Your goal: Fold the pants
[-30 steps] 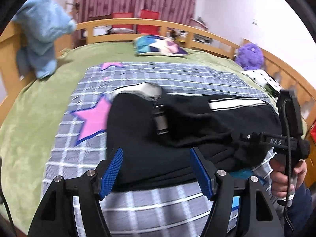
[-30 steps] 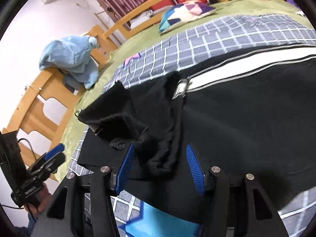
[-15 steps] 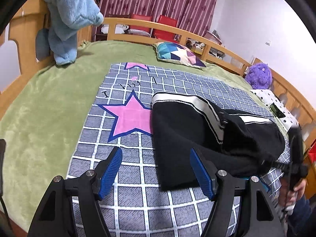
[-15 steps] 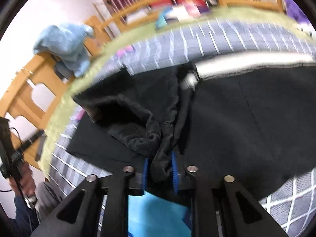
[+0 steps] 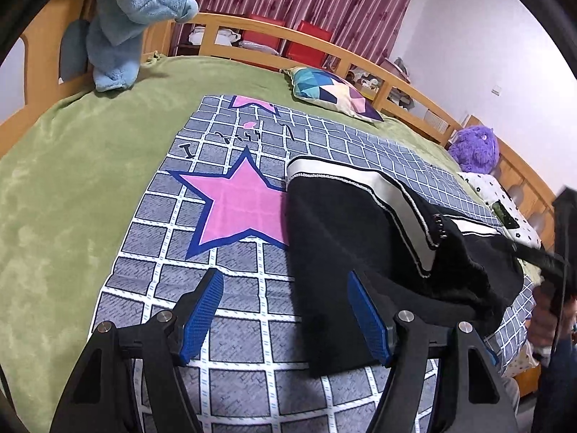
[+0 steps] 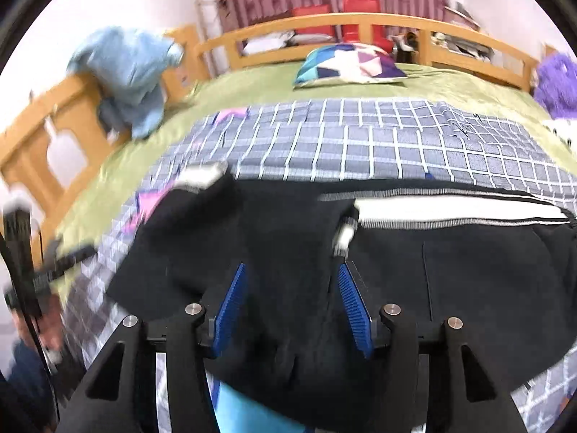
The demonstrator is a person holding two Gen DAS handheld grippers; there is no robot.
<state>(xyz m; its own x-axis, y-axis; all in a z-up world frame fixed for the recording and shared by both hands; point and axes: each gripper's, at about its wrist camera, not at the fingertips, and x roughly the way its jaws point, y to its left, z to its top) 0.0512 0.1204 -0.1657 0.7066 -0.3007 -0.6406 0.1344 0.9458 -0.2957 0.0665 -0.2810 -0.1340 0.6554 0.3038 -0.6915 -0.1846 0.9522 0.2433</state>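
Pants: black fabric pants (image 5: 335,252) with white side stripe, part-folded near checked blanket's (image 5: 202,296) front edge.
Right gripper (image 6: 292,306): jaws just reopened, cloth released, fold laid.
Left gripper (image 5: 285,314): half-open, empty, nearing pants' edge.

My right gripper (image 6: 290,305) jaws just reopen after pinching bunched pants (image 5: 360,238) fabric; cloth lies slack between pads, untouched. My left gripper (image 5: 285,319) slides off pants toward checked blanket (image 5: 230,346); only right pad overlaps black edge.
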